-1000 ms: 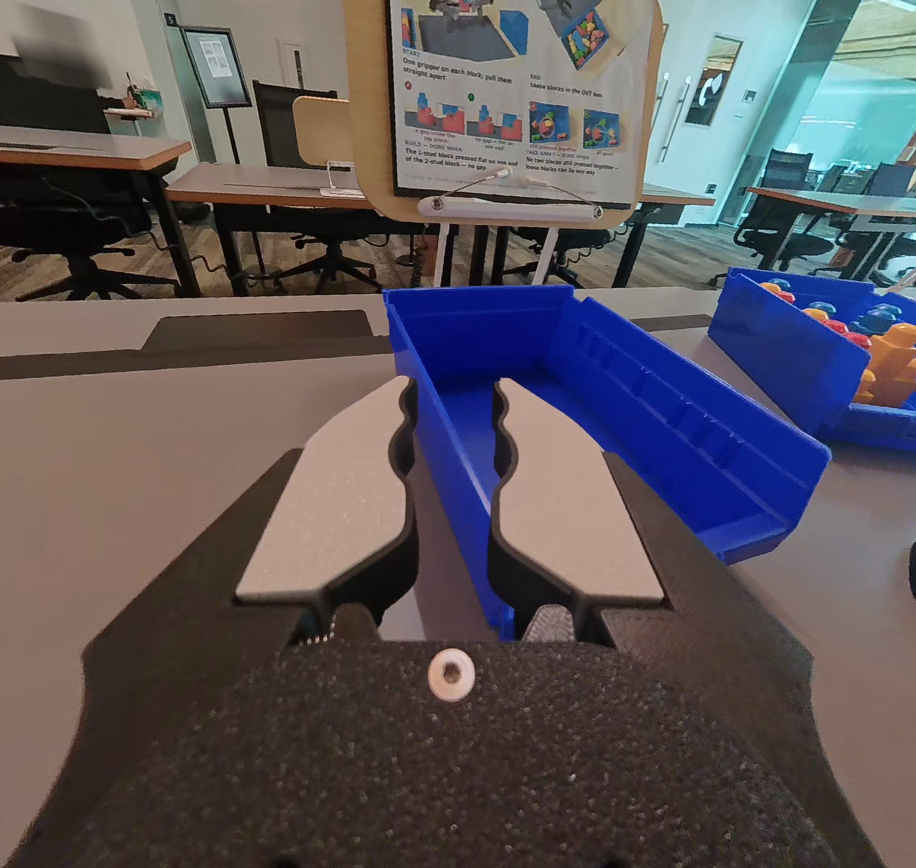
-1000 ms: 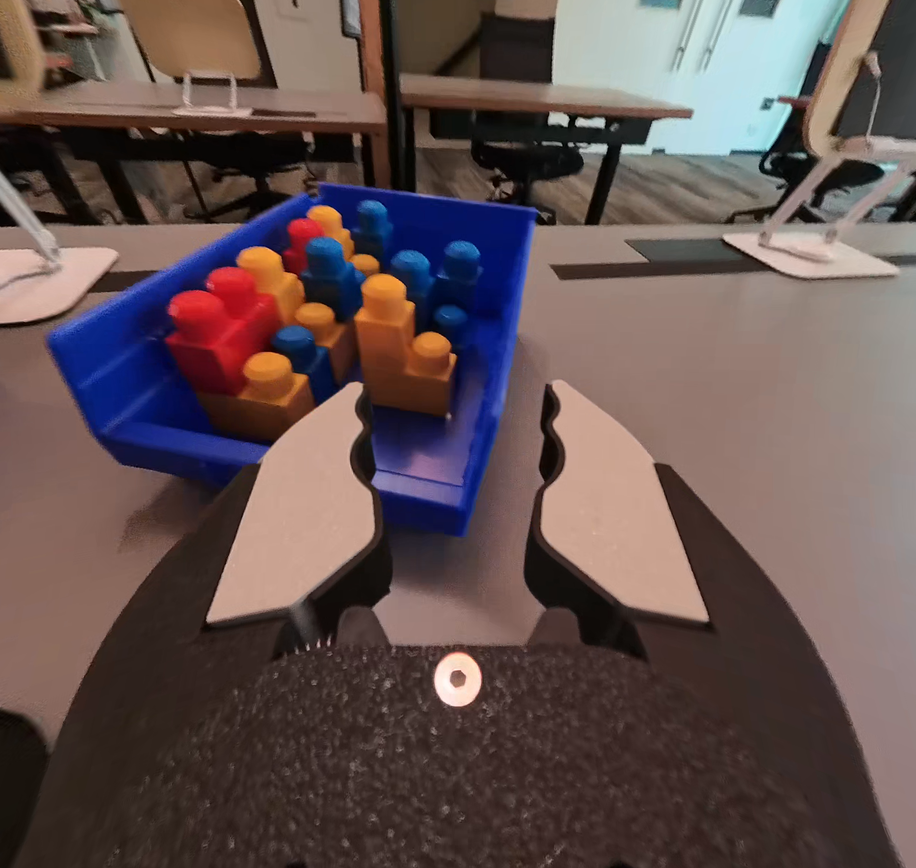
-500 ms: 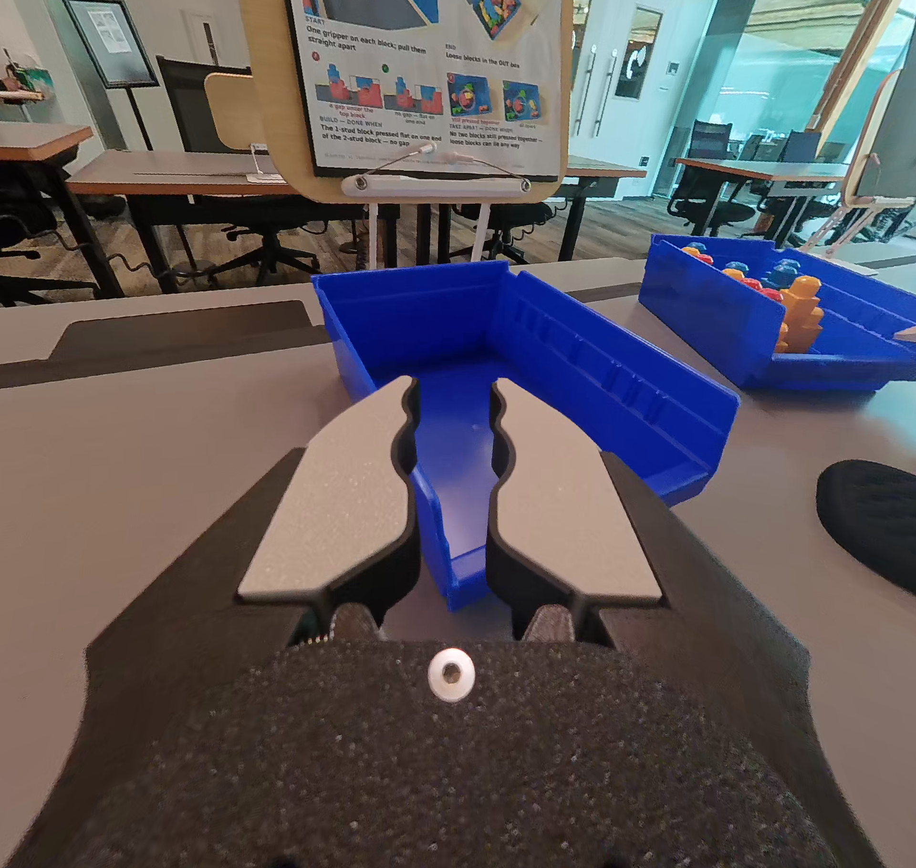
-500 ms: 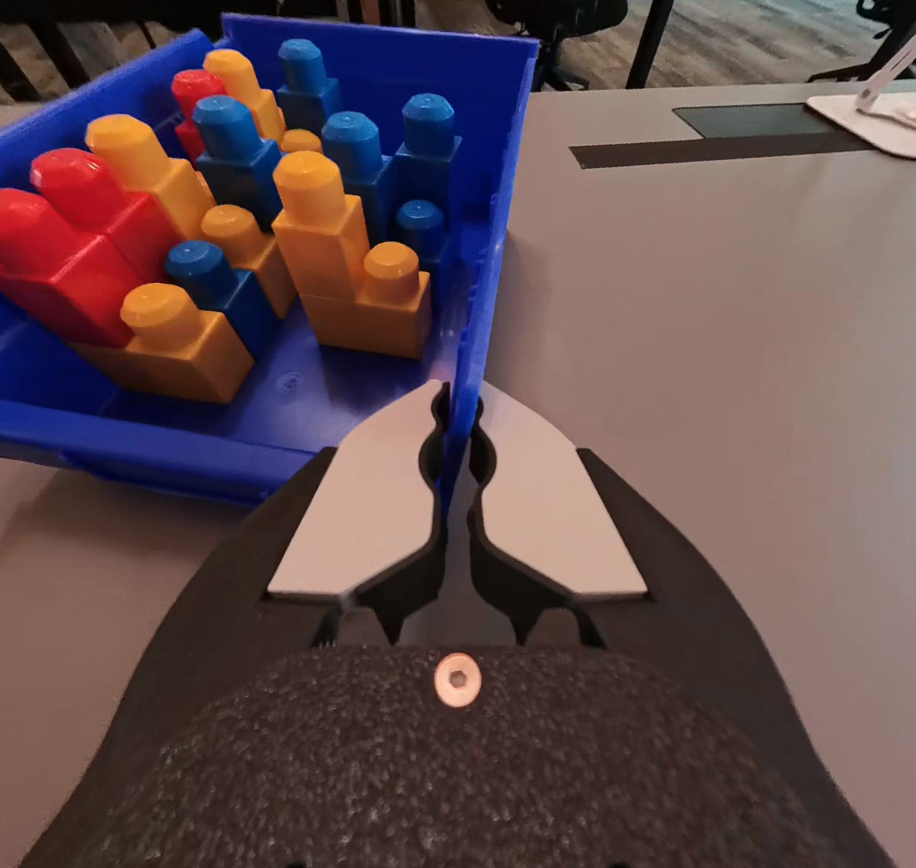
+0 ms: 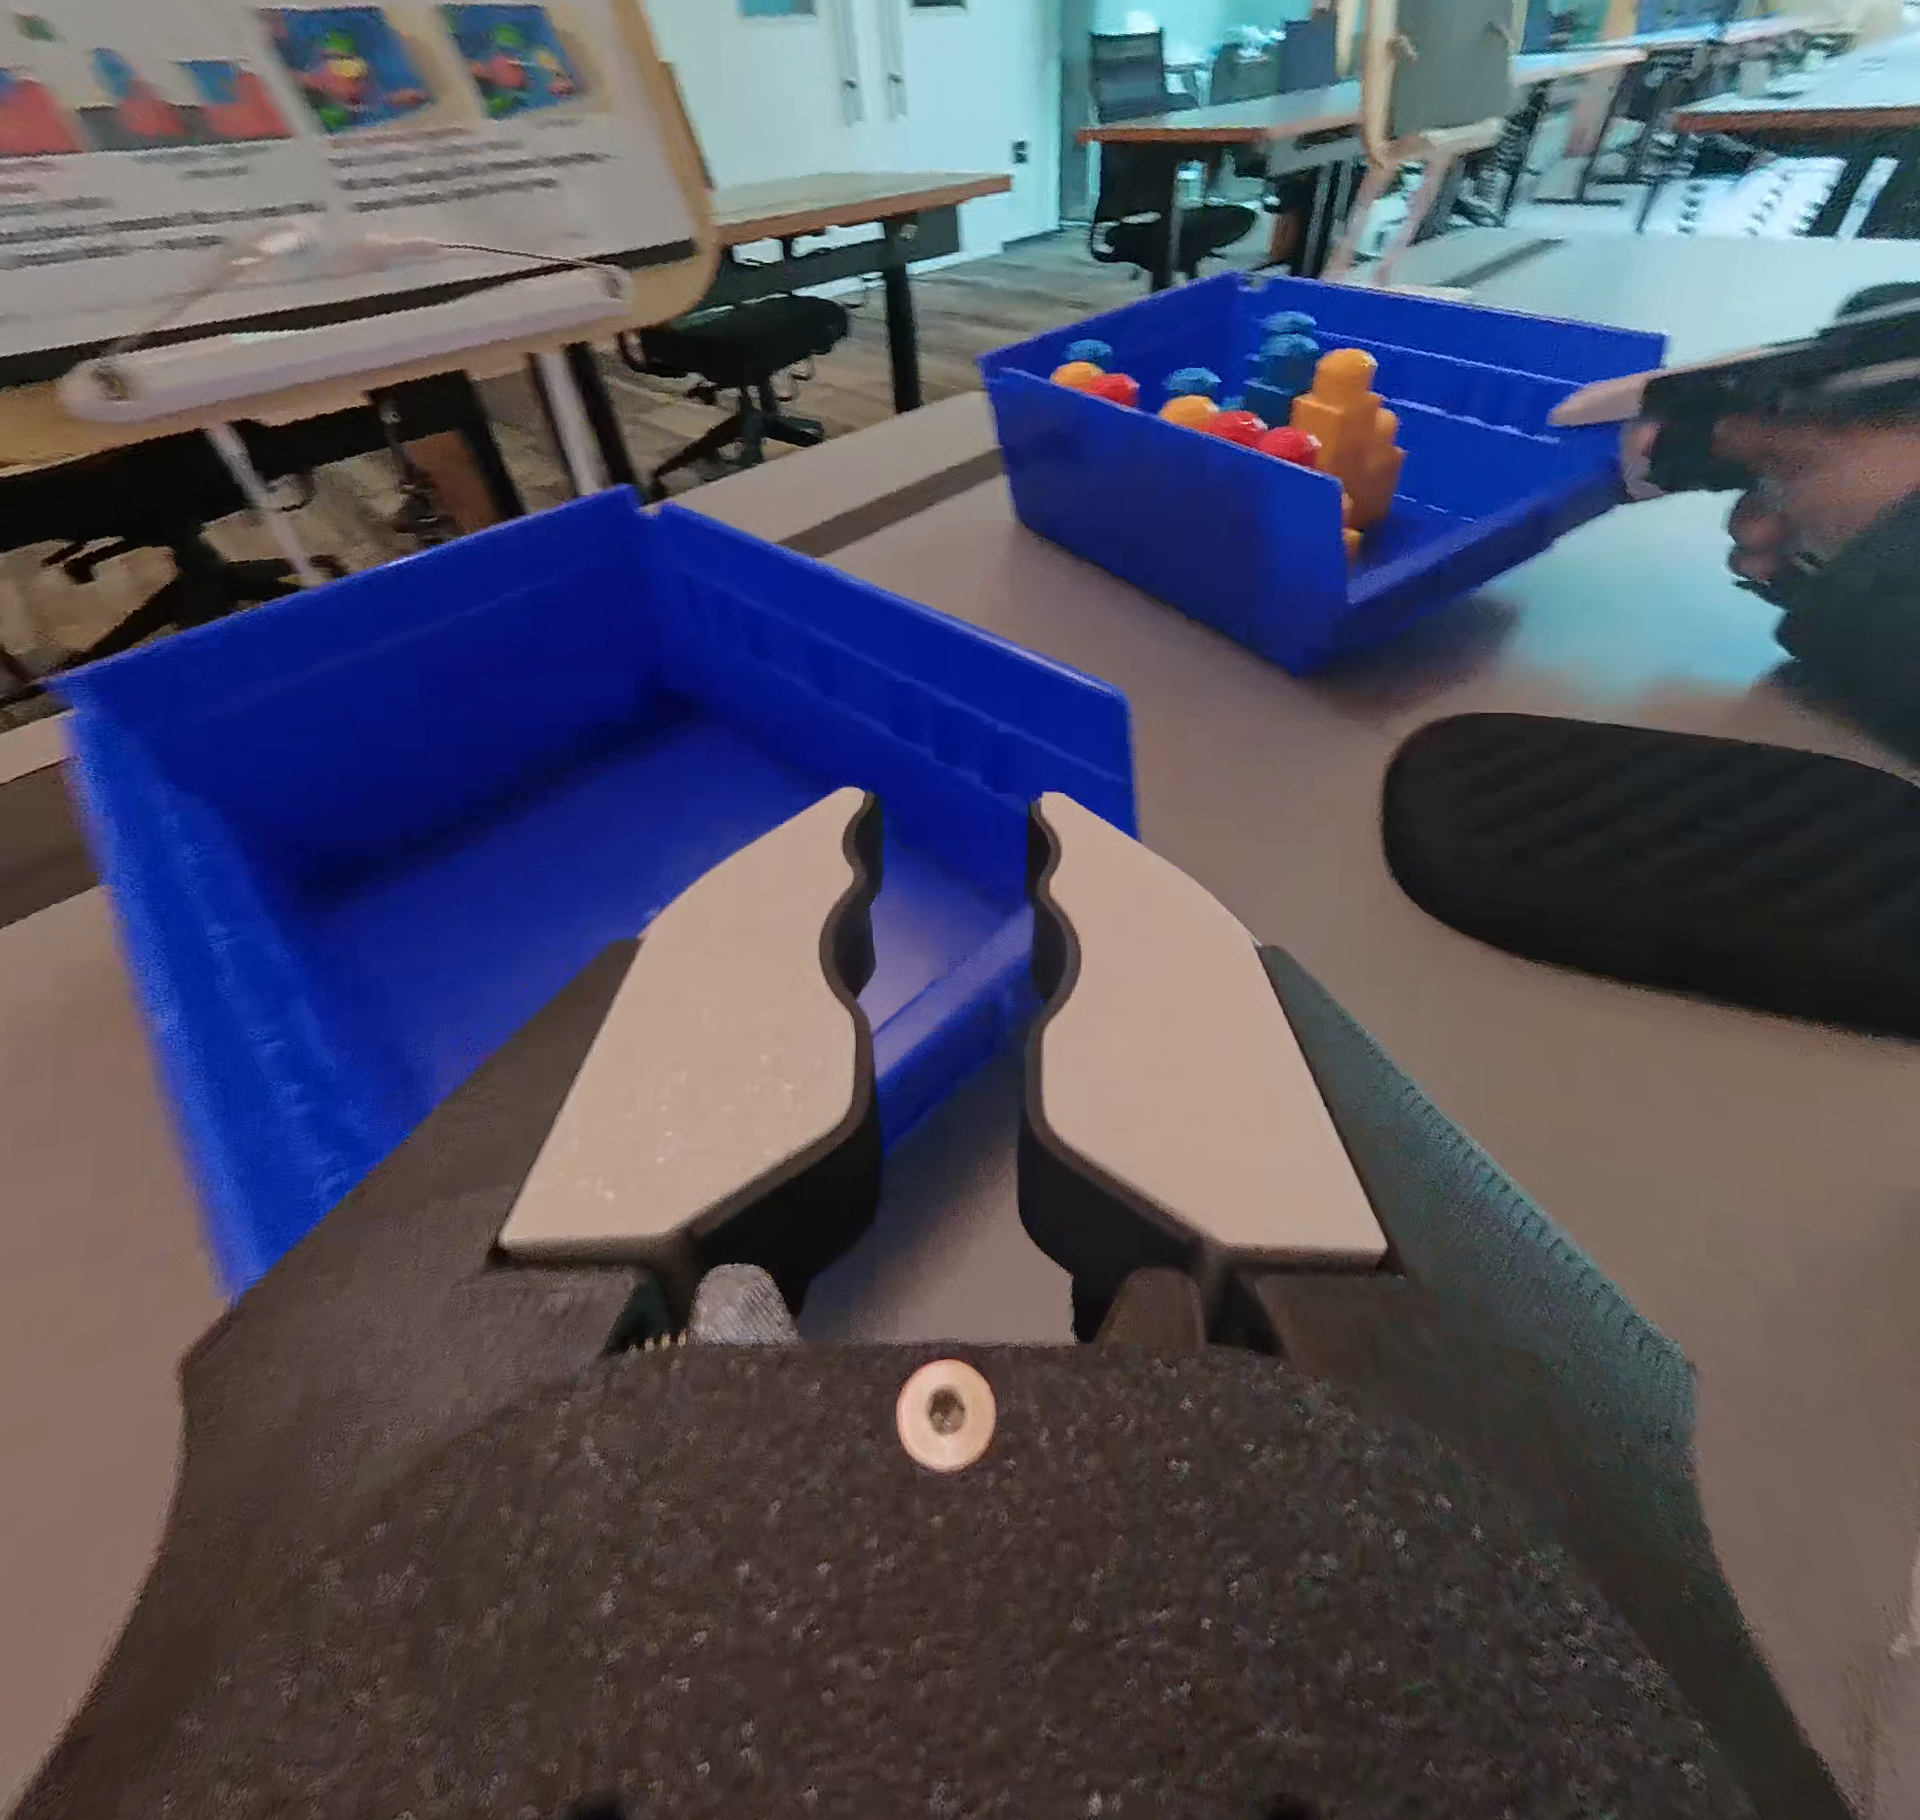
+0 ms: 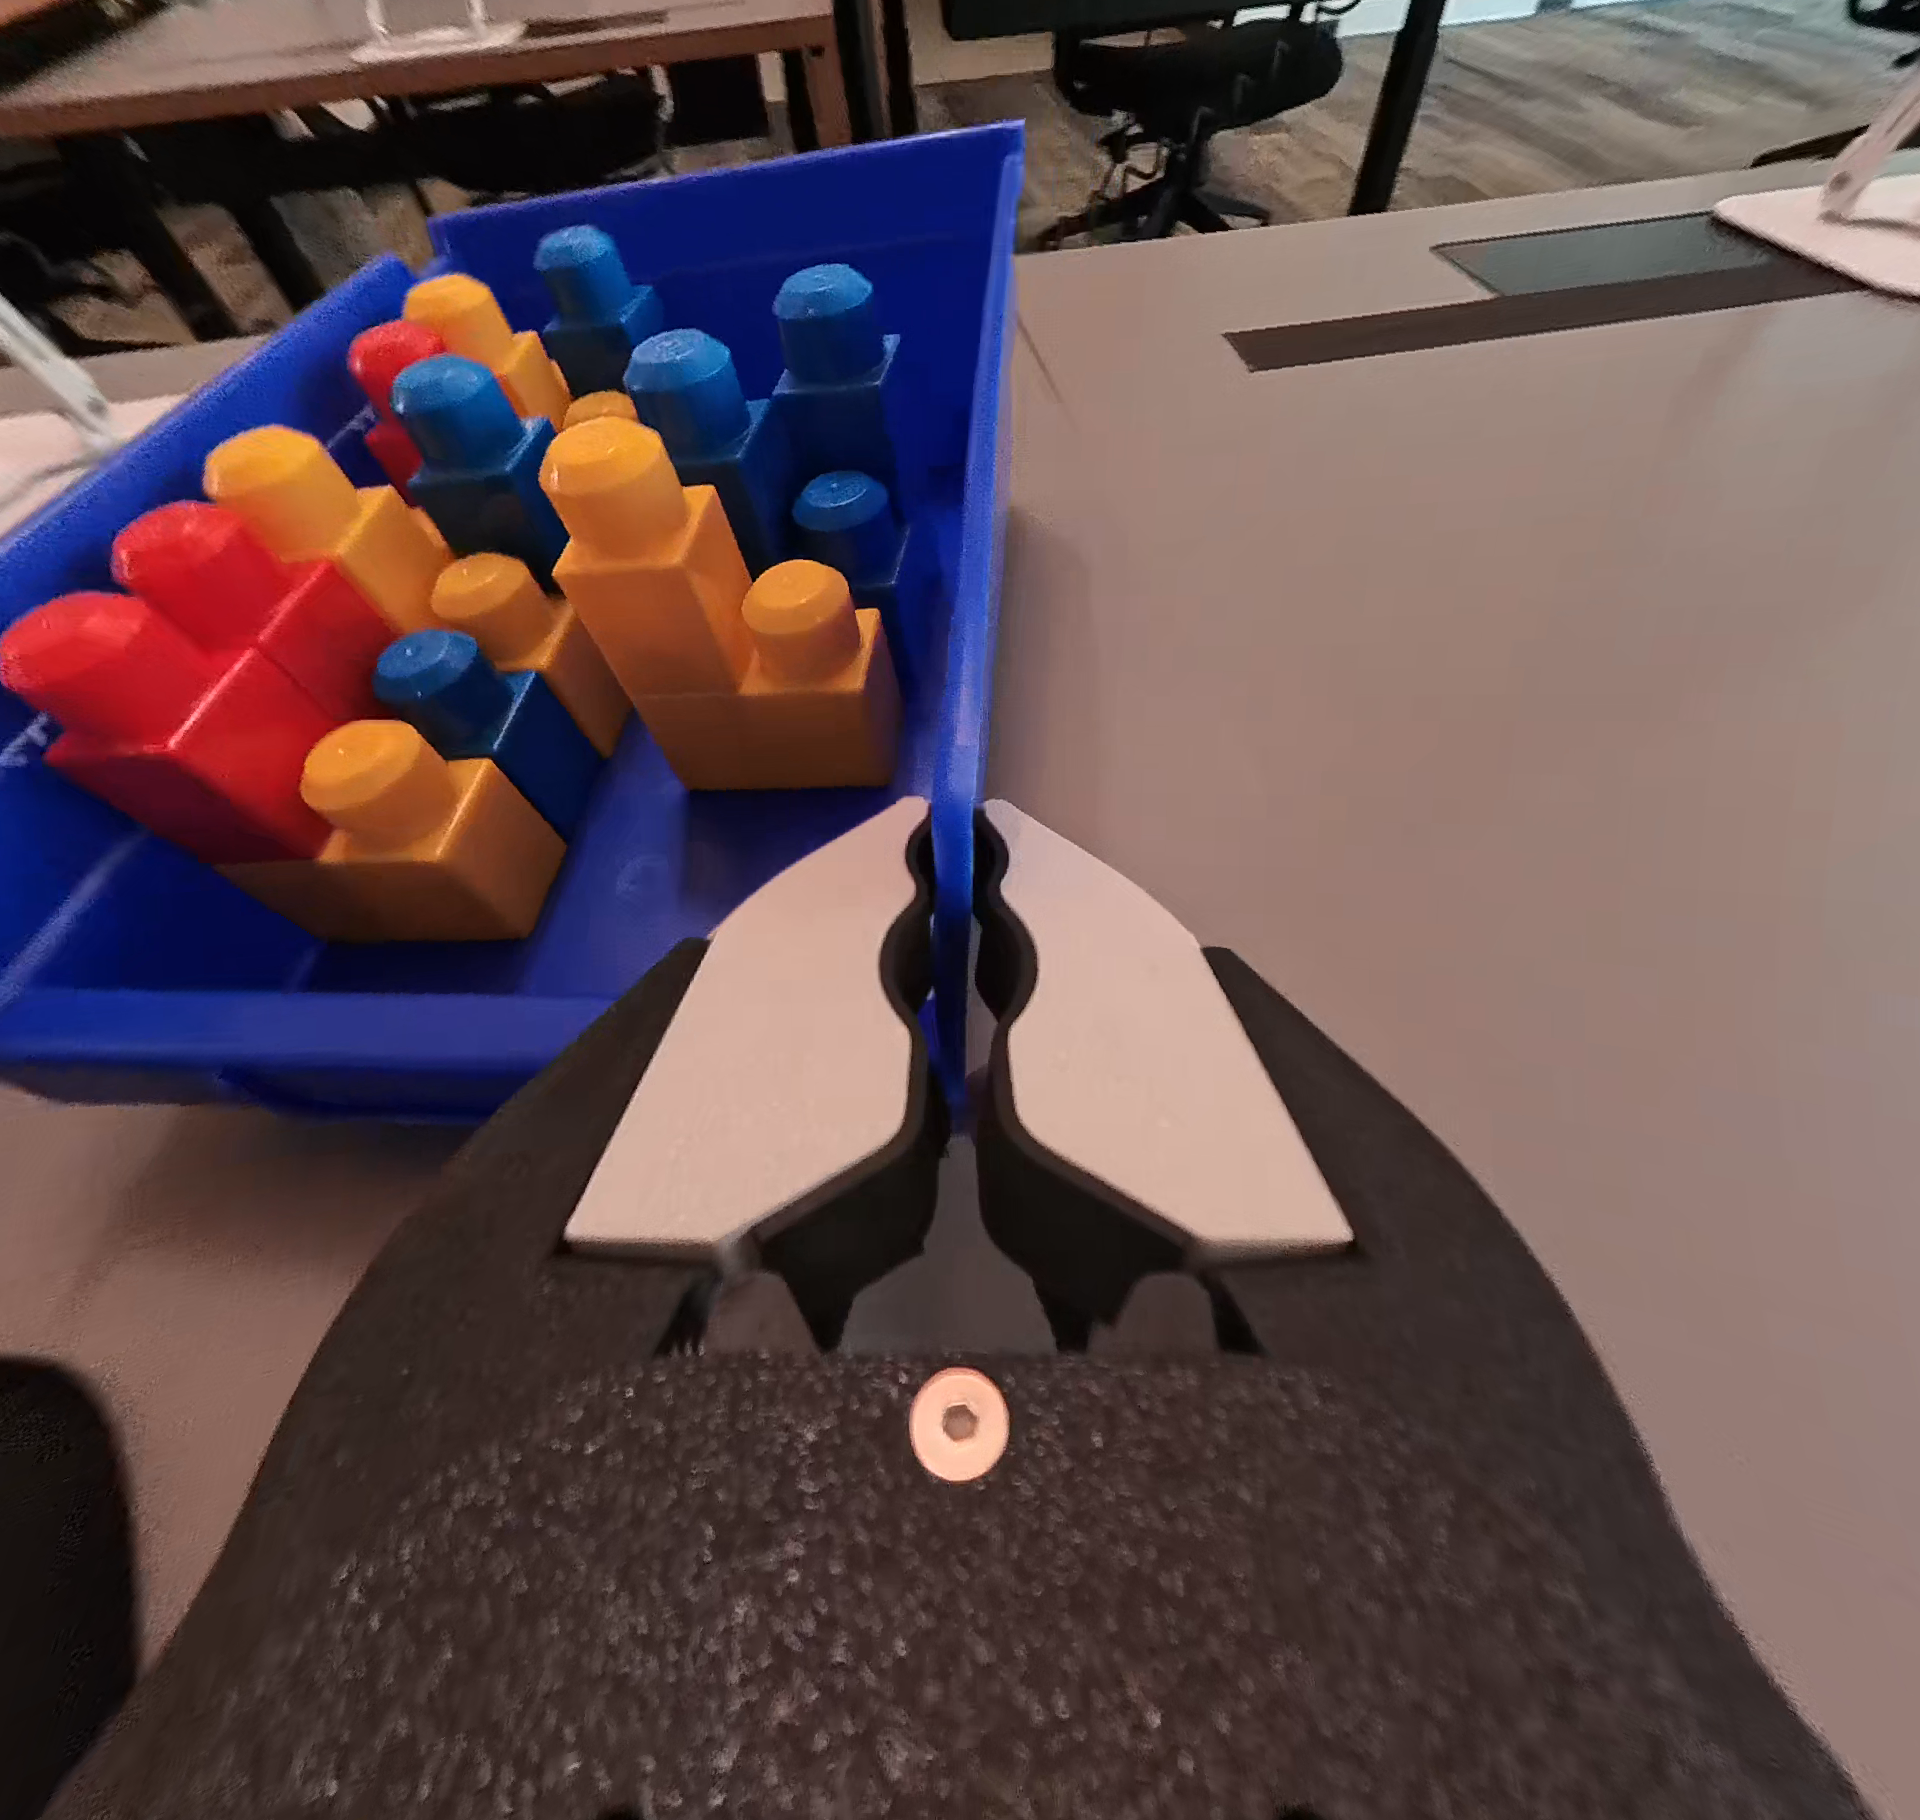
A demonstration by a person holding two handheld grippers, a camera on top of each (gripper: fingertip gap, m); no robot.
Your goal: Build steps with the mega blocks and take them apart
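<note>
Gripping bin wall (image 6: 951, 897), R hand-held gripper (image 6: 954, 814).

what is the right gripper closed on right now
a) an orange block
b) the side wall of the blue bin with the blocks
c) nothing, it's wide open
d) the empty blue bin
b: in the right wrist view the right gripper has its fingers pressed on either side of the thin side wall of the block-filled blue bin, while the orange step of blocks stands untouched inside.
</note>
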